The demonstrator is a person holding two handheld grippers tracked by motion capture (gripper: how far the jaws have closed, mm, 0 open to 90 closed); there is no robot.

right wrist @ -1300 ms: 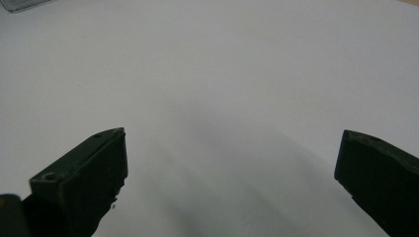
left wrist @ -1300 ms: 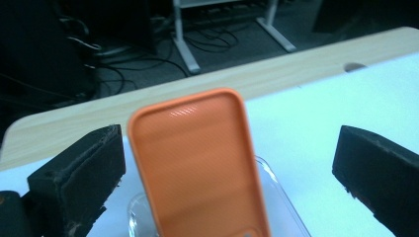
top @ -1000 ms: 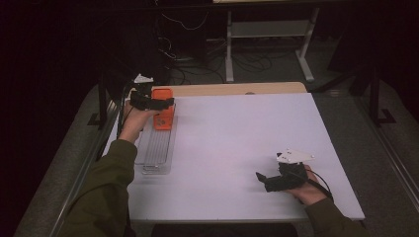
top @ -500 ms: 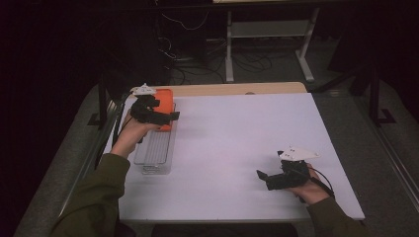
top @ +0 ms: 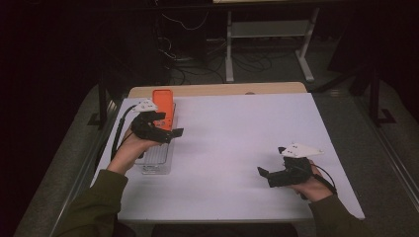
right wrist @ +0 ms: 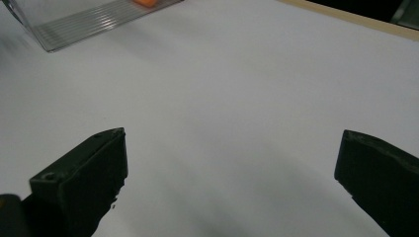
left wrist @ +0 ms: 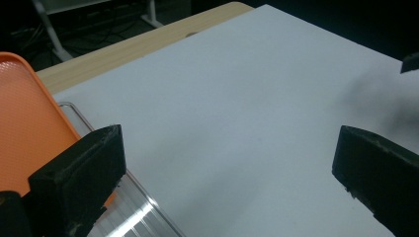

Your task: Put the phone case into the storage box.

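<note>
At the bench's left edge, the orange lid (top: 163,106) is seen resting on the clear box (top: 157,158), which could be knocked by the wide-open left gripper (top: 173,134) just above, while the wide-open, empty right gripper (top: 263,175) is held well apart.

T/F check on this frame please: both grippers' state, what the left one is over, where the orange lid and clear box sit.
1. The left gripper is open, holding nothing. True.
2. The right gripper is shut on the orange lid. False: it is open and empty, over the bare white table.
3. The clear box sits at the table's left edge. True.
4. The orange lid lies at the near end of the clear box. False: it is at the far end.
5. The left gripper is above the clear box. True.
</note>
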